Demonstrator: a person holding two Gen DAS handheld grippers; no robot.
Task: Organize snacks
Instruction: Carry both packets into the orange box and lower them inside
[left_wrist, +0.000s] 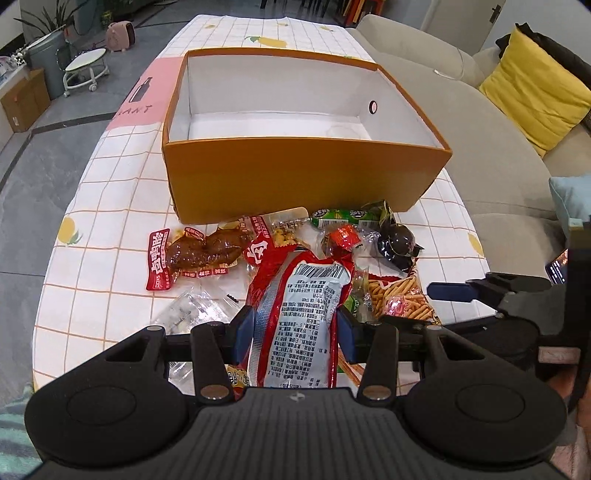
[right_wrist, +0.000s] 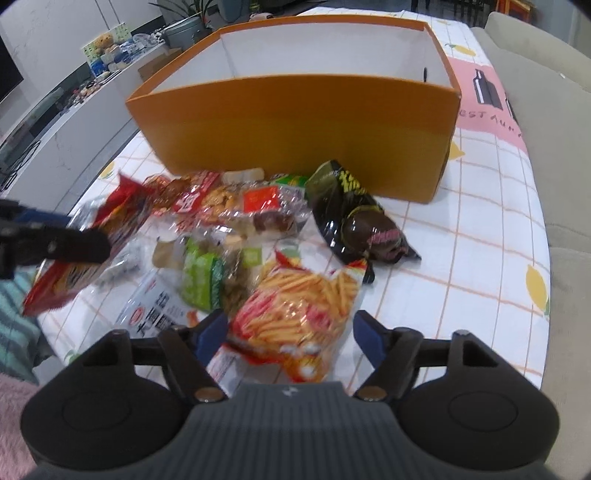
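Left claw (left_wrist: 295, 332) is pinching the red pack (left_wrist: 299, 314) across its middle, label side up, both blue pads snug on its edges. The pack looks lifted a bit over the pile near the front edge of the counter (left_wrist: 92, 206). The orange box (left_wrist: 295, 177) sits just behind the pile, nothing in it yet that I can see. I'd carry the pack up and over the near wall before letting go; dragging it forward would likely snag the duck pack (left_wrist: 192, 254) or push the heap into the box side. Drop it flat toward a corner so later bags stack.

Right claw (right_wrist: 288, 332) is spread wide around the fries bag (right_wrist: 299, 317), pads not touching it as far as I can tell. It's a puffy, crinkly bag, so I'd squeeze gently at its middle, otherwise it'll probably slip or crush. The black bag (right_wrist: 354, 221) sits just beyond, toward the right edge.
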